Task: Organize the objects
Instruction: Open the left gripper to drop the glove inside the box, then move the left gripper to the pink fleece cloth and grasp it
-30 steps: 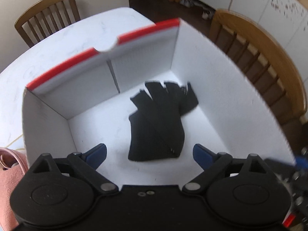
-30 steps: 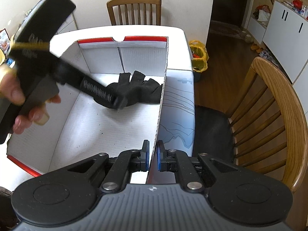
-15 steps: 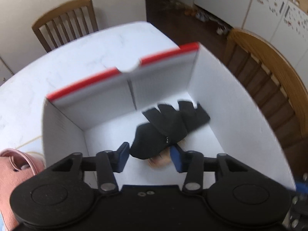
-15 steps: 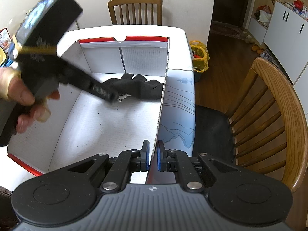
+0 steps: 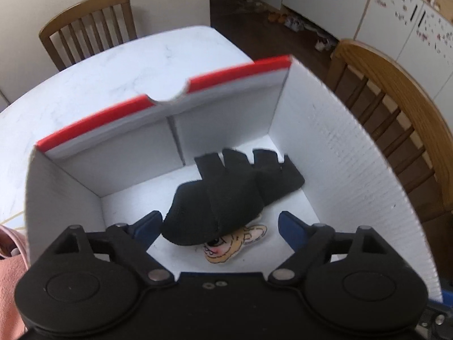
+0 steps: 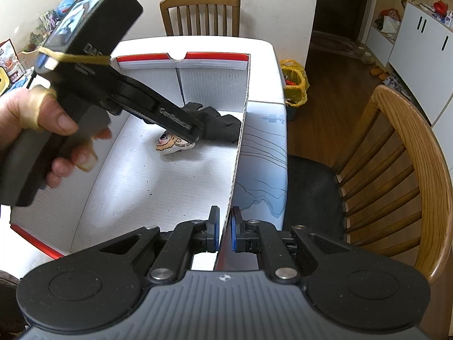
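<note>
Gloves (image 5: 235, 195), black knit, lie bundled on the floor of the white cardboard box (image 5: 334, 153), toward its far right corner, partly covering a small flat cartoon-face patch (image 5: 240, 243). The box stands on the white desk (image 5: 136, 65), with wooden chairs beside it.

The left gripper (image 5: 219, 226) hangs over the near end of the bundle. Its fingers have just been spreading apart and now stand wide; the left one lies at the glove's edge, though contact cannot be confirmed, and the right one is clear of it. Nothing is gripped. The right gripper (image 6: 225, 228) has its fingers pressed together on the box's right wall, pinching the cardboard edge and steadying the box.

Handling assessment: the gloves look soft, light and limp; they will likely sag and may unfold when lifted, so the thick rolled cuff end nearest the gripper is judged the soundest hold. The patch appears thin, light and flat to the floor; one edge protrudes from under the glove and offers the only purchase. The cardboard wall is thin and could buckle under strong pinching.
</note>
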`<action>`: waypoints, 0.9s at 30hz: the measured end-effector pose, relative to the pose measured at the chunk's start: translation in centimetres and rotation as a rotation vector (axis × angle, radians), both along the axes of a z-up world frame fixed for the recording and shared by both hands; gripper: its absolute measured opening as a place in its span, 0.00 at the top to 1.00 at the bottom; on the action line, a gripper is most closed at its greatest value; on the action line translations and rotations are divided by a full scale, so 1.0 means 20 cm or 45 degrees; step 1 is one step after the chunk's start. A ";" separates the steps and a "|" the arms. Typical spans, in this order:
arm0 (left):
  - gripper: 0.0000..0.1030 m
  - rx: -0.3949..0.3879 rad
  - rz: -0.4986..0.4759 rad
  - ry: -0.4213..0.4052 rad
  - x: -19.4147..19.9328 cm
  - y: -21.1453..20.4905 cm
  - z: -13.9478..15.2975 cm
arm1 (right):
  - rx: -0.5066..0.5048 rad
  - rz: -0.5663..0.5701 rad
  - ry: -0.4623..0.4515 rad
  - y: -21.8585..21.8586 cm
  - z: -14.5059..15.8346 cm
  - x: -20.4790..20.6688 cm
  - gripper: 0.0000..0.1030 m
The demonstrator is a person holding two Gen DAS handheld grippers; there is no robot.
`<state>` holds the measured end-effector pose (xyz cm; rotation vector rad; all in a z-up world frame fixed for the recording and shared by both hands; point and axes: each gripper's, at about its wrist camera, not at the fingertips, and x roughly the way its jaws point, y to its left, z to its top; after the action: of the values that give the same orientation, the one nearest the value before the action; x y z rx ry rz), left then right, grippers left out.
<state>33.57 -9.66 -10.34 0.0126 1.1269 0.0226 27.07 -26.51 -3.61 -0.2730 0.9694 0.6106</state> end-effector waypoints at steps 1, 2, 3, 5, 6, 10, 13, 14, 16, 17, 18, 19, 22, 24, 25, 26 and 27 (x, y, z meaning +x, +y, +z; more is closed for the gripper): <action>0.20 0.010 0.000 0.010 0.01 -0.01 -0.01 | 0.000 0.000 0.000 0.00 0.00 0.00 0.93; 0.20 0.015 0.004 0.014 0.01 -0.01 -0.02 | 0.000 0.001 -0.001 0.00 0.00 0.00 0.93; 0.21 0.013 0.011 0.017 0.01 0.00 -0.02 | -0.001 0.001 -0.001 0.00 0.00 0.00 0.93; 0.22 0.005 0.021 0.027 0.01 0.01 -0.03 | -0.001 0.001 -0.001 0.00 0.00 0.00 0.93; 0.24 0.010 0.026 0.036 0.01 0.01 -0.05 | -0.001 0.001 -0.001 0.00 0.00 0.00 0.93; 0.39 -0.009 0.015 0.098 -0.01 0.03 -0.07 | -0.001 0.002 0.001 0.00 0.00 0.00 0.93; 0.40 -0.034 -0.019 0.124 -0.06 0.04 -0.05 | -0.002 0.003 0.000 0.00 0.00 0.00 0.93; 0.38 -0.031 -0.022 0.133 -0.09 0.04 -0.04 | -0.002 0.002 0.000 0.00 0.00 0.00 0.93; 0.32 -0.047 -0.012 0.137 -0.13 0.06 0.00 | -0.002 0.001 0.000 0.00 0.00 0.00 0.93; 0.23 -0.071 -0.007 0.120 -0.15 0.07 0.02 | -0.004 0.002 -0.001 0.00 0.00 0.00 0.93; 0.19 -0.097 -0.003 0.101 -0.18 0.08 0.05 | -0.004 0.003 -0.002 0.00 0.00 0.00 0.93; 0.19 -0.129 -0.005 0.086 -0.20 0.09 0.08 | -0.007 0.005 -0.005 0.00 0.00 0.00 0.93; 0.20 -0.176 0.008 0.037 -0.26 0.10 0.17 | -0.005 0.002 0.004 0.00 0.00 0.00 0.93; 0.19 -0.182 0.013 -0.013 -0.32 0.10 0.25 | -0.007 0.004 0.005 -0.01 0.00 0.01 0.93; 0.19 -0.183 0.019 -0.034 -0.35 0.11 0.28 | -0.010 0.005 0.003 -0.01 0.00 0.01 0.93; 0.19 -0.191 0.025 -0.055 -0.38 0.13 0.32 | -0.012 0.007 0.002 -0.01 0.00 0.00 0.93; 0.18 -0.195 0.036 -0.079 -0.41 0.15 0.35 | -0.016 0.011 -0.001 -0.01 0.00 0.00 0.93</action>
<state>25.30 -6.56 -3.33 -0.1394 1.0639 -0.0379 27.10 -26.67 -3.62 -0.2884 0.9719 0.6122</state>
